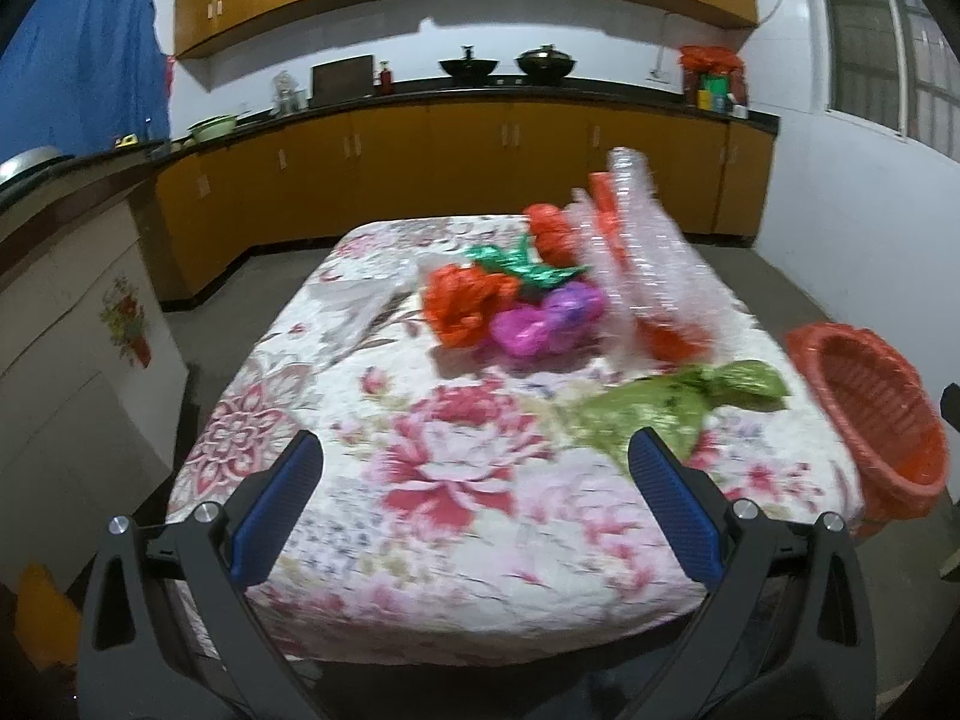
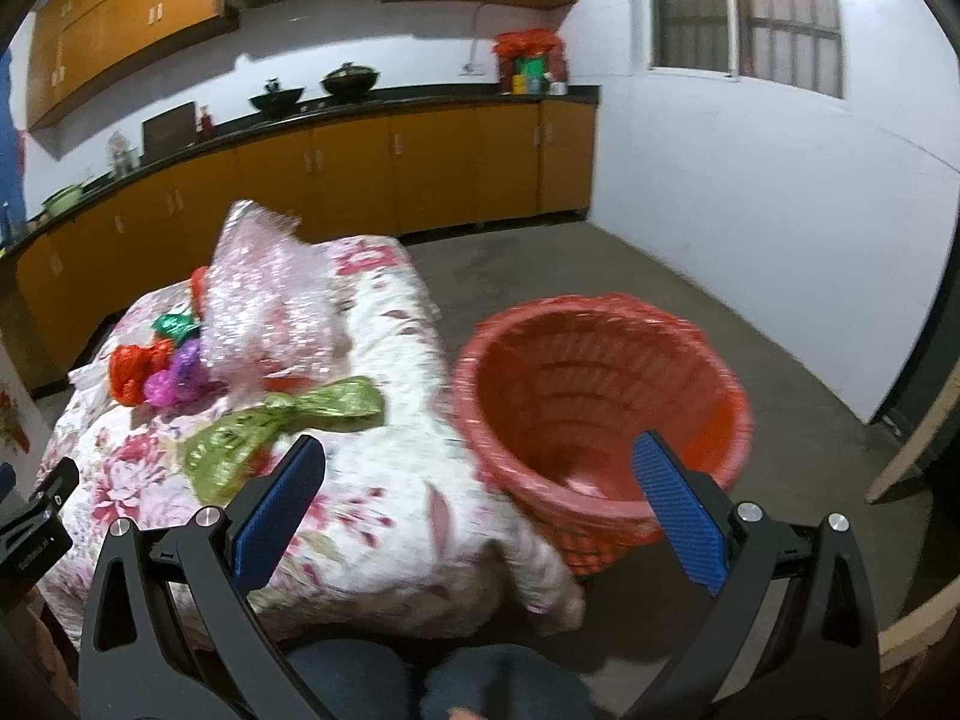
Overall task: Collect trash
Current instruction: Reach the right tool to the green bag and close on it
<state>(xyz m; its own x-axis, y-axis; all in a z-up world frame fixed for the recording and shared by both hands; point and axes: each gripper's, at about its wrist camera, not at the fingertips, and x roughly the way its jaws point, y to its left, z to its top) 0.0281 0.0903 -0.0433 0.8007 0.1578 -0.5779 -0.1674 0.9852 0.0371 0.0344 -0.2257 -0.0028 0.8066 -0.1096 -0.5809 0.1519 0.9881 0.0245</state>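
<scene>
The setting is a kitchen: orange-brown cabinets and a dark counter run along the back wall, with a grey concrete floor. In the foreground stands a table (image 1: 456, 540) covered with a floral cloth.

The left tongs (image 1: 474, 456) are spread wide and hold nothing. The right tongs (image 2: 480, 459) are likewise spread and empty.

The trash lies on the table ahead of both tongs. The nearest piece is a green crumpled wrapper (image 1: 666, 408). In the left wrist view it sits just beyond the right-hand finger, right of centre; its long axis runs from lower left to upper right of the frame. In the right wrist view the same wrapper (image 2: 270, 426) lies just beyond the left-hand finger, at centre left. It appears about equally near to both tongs.

Further back lies a cluster: an orange wrapper (image 1: 462, 306), a purple wrapper (image 1: 540, 324), a dark green wrapper (image 1: 522, 267) and a tall clear bubble-textured bag (image 1: 648, 264).

The orange basket (image 2: 600, 396) stands off the table's edge, tilted with its mouth toward the camera, directly ahead of the right tongs. It appears empty, apart perhaps from a pale scrap at the bottom.

Nothing stands between the green wrapper and either tongs. Both views are blurred.
</scene>
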